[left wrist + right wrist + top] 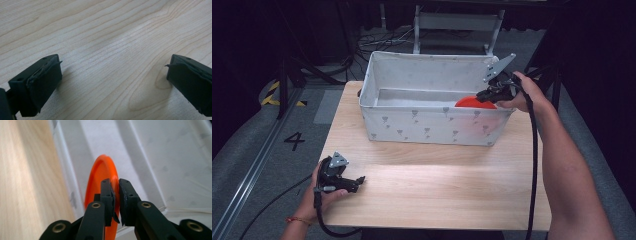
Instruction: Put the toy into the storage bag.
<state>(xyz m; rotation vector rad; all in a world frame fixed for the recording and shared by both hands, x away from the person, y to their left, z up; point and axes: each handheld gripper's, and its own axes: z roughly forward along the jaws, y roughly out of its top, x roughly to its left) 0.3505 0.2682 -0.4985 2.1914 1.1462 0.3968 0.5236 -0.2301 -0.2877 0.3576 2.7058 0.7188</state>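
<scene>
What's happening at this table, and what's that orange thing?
A person holds a gripper in each hand. The right gripper has its jaws pinched on the rim of an orange plate, held on edge inside the white fabric bin, near its right end. The left gripper rests idle over the bare wooden table, jaws wide apart and holding nothing.

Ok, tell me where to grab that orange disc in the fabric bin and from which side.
Take the orange disc by its thin rim, coming from above over the bin's right end. It stands on edge by the front wall, so only the upper rim is open. The right gripper already straddles that rim, jaws almost together.
</scene>
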